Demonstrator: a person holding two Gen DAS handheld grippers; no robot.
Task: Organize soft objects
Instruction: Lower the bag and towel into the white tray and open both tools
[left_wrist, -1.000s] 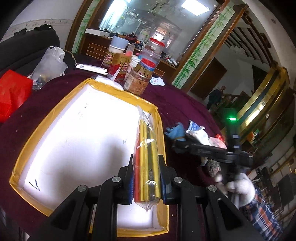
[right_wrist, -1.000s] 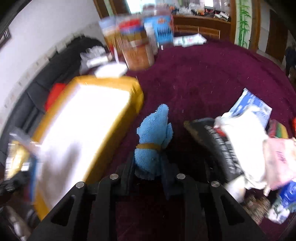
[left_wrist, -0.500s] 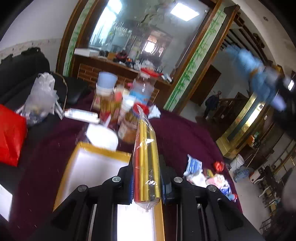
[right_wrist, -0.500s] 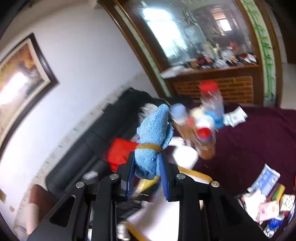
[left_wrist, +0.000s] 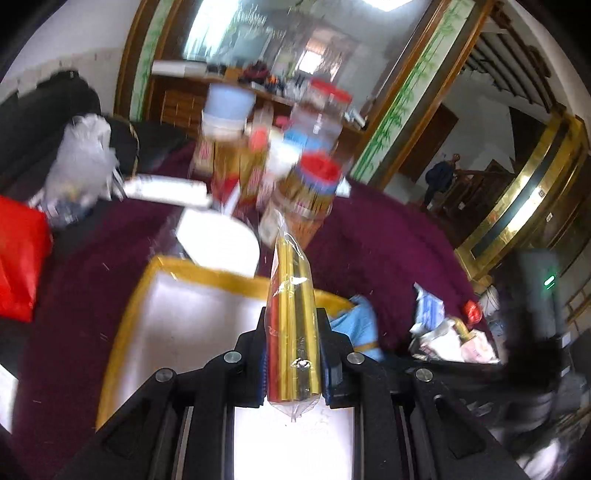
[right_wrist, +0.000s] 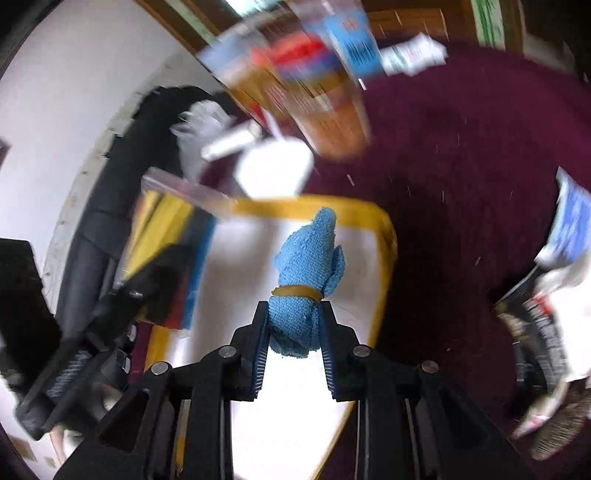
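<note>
Left wrist view
Left gripper (left_wrist: 293, 363): jaws nearly together, clamped on a clear packet of gold and red rolls (left_wrist: 291, 328); the packet stands up from the jaws toward 12 o'clock
Tray (left_wrist: 207, 275): white floor, yellow rim, below the gripper on the maroon cloth (left_wrist: 376, 243)
Blue towel (left_wrist: 356, 325): at 3 o'clock of the packet, just past the tray's right rim; partly hidden
Jars and boxes (left_wrist: 291, 158): blurred cluster at 12 o'clock, beyond the tray
Loose pile (left_wrist: 447, 332): small packets on the cloth at 3 o'clock; too blurred to name
Red bag (left_wrist: 20, 258): at 9 o'clock, by the frame edge

Right wrist view
Right gripper (right_wrist: 293, 349): jaws nearly together, pinching the blue towel (right_wrist: 308, 273), a roll bound by a tan band; it points toward 12 o'clock, over the tray (right_wrist: 384, 229)
Left gripper (right_wrist: 122, 295): blurred at 9 o'clock, over the tray's left side, with the packet (right_wrist: 162, 218)
Maroon cloth (right_wrist: 461, 184): fills 1 to 4 o'clock; blurred packets (right_wrist: 565, 258) at 3 o'clock
</note>
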